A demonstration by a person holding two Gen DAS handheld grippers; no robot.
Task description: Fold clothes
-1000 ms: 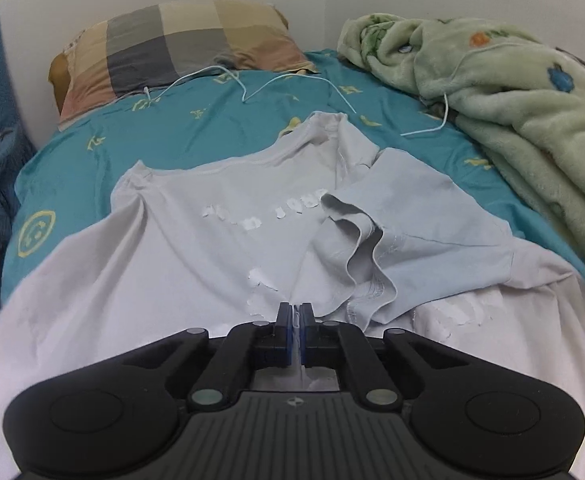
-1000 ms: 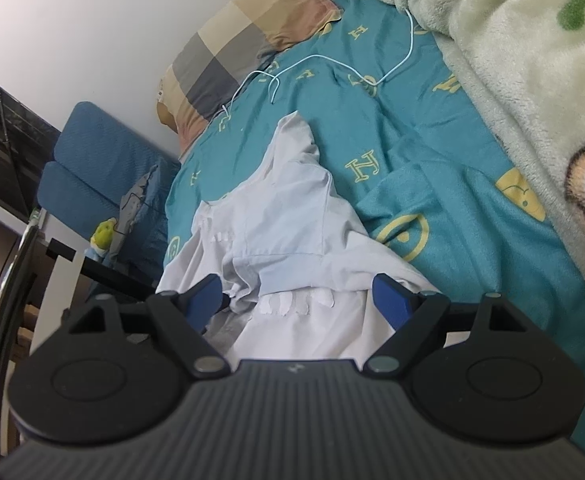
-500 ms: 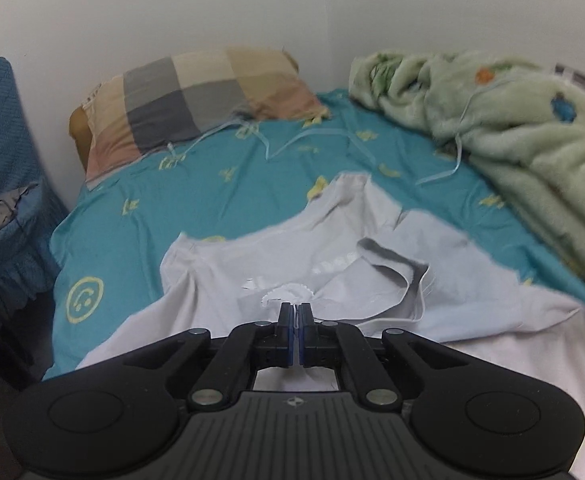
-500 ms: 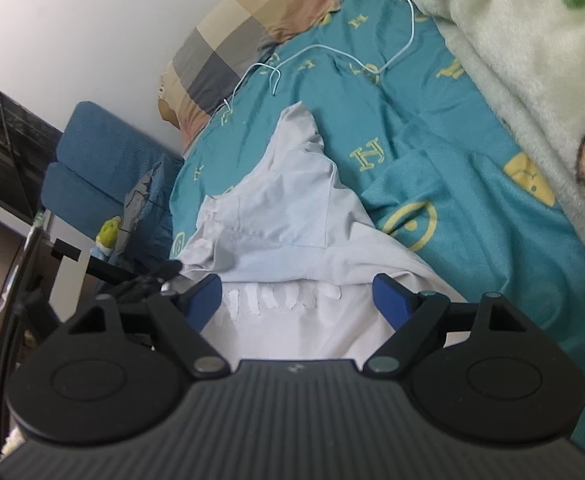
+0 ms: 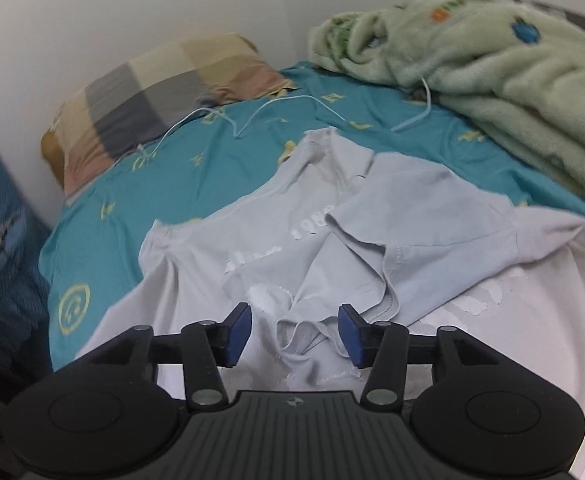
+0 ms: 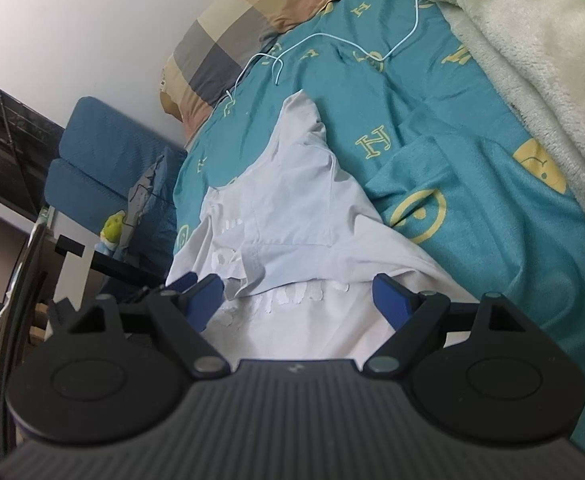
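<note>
The pale shirt point(image 5: 332, 248) lies rumpled on the teal bed sheet point(image 5: 196, 168), its near hem cut off below both views. Left gripper point(image 5: 294, 334) and right gripper point(image 6: 298, 300) hover over it — jaws apart, empty; print blurred.

Your left gripper point(image 5: 295, 334) wore blue pads on black fingers and a ribbed black body; your right gripper point(image 6: 299, 300) matched it, blue on black; the T-shirt point(image 5: 420, 216) you worked over was pale grey-blue with cracked white lettering; the bedsheet point(image 5: 196, 176) was teal, scattered with yellow letters and yellow smiley rings; the pillow point(image 5: 164, 88) showed a check of grey, beige, cream and dusty pink, with a mustard edge; the blanket point(image 5: 492, 64) was pale green fleece with dark green, blue and orange motifs; the cable point(image 6: 332, 40) across your sheet was white; the chair point(image 6: 104, 152) was dark blue.
</note>
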